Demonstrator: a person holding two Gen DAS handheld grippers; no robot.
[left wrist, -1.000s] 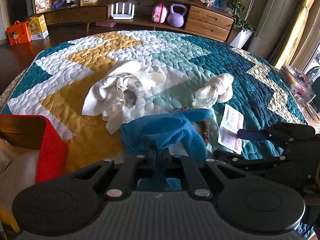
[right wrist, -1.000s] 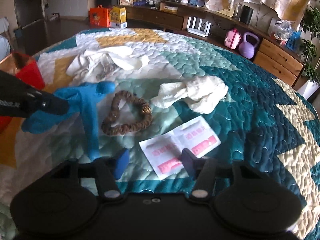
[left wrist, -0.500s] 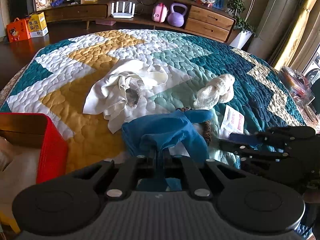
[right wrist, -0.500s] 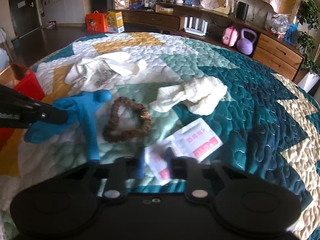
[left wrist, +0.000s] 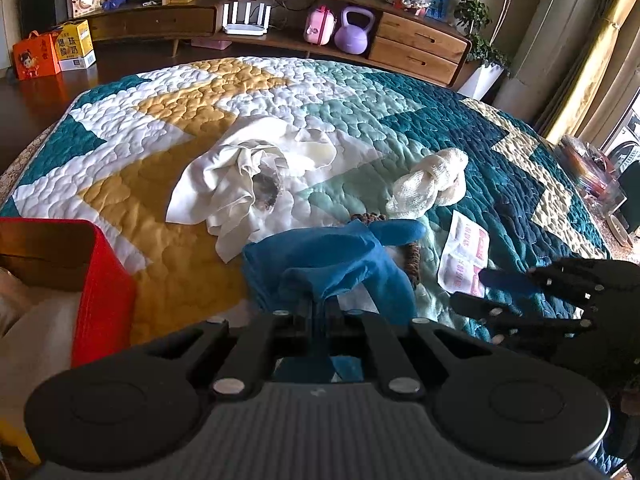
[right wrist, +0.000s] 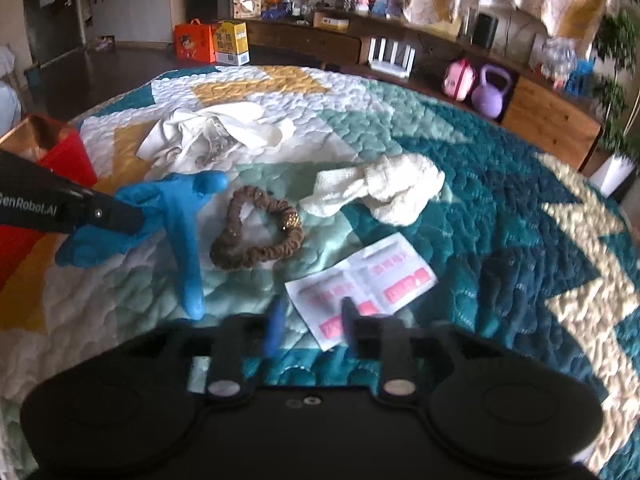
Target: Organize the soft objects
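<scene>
My left gripper (left wrist: 320, 308) is shut on a blue rubber glove (left wrist: 332, 264), which hangs from it just above the quilt; the glove (right wrist: 180, 216) droops at the left of the right wrist view. My right gripper (right wrist: 312, 324) hovers low over the near corner of a white packet with pink print (right wrist: 360, 280). Its jaws are opening, with that corner between them and not pressed. A brown scrunchie (right wrist: 256, 232) lies between glove and packet. A cream knotted cloth (right wrist: 384, 188) and a crumpled white cloth (left wrist: 248, 168) lie further back.
A red box (left wrist: 104, 280) with pale fabric inside stands at the left edge of the quilted bed (left wrist: 168, 108). Beyond the bed runs a low wooden cabinet (left wrist: 420, 40) with a purple kettlebell (left wrist: 354, 32). Cartons (left wrist: 52, 54) stand on the dark floor.
The right gripper's jaws closed over the packet's corner half a second ago and now stand apart again; the packet still lies on the quilt. The left gripper keeps the glove, unmoved.
</scene>
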